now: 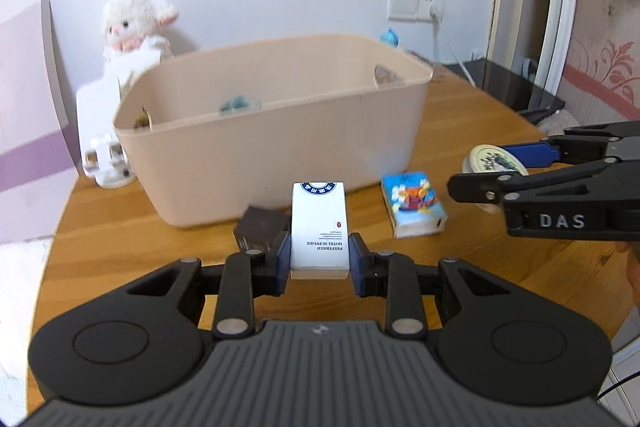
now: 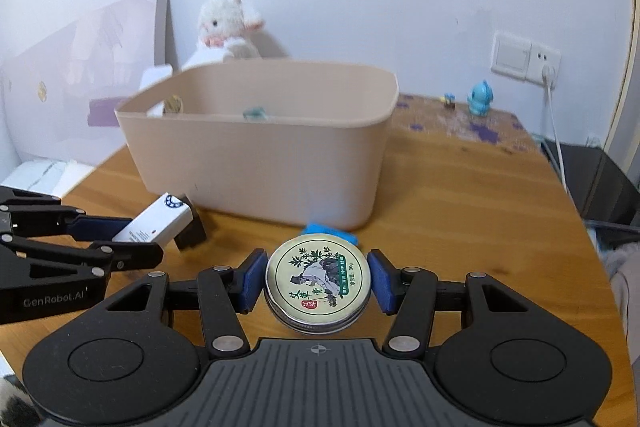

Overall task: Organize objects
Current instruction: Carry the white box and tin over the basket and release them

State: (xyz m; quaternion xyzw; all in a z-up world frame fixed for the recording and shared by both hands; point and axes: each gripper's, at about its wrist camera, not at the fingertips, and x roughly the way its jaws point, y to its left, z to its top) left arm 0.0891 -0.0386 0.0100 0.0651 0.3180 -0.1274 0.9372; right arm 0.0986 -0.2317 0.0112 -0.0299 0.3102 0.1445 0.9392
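Nearest my left camera is my left gripper, its 2 blue pads clamped on the long sides of a white box printed with hotel-supplies text. I judge the box to be raised off the wooden table, its far end tilted up as my right camera shows it. Just behind it on the left sits a dark brown box, and past both stands the beige bin, open at the top with a few small items dimly visible inside. To the right of the white box lies a blue tissue pack on the table, near the bin's front wall. Further right, my right gripper grasps a round tin with a plant picture on its lid, pads pressed to its opposite edges, the tin held in front of the bin.

I judge both picks done and the carry to the bin in hand. Next, each item must rise above the bin's rim and go forward over the opening before I let go; the 2 grippers are close, so I should keep them apart. The tissue pack and dark brown box are left for later.
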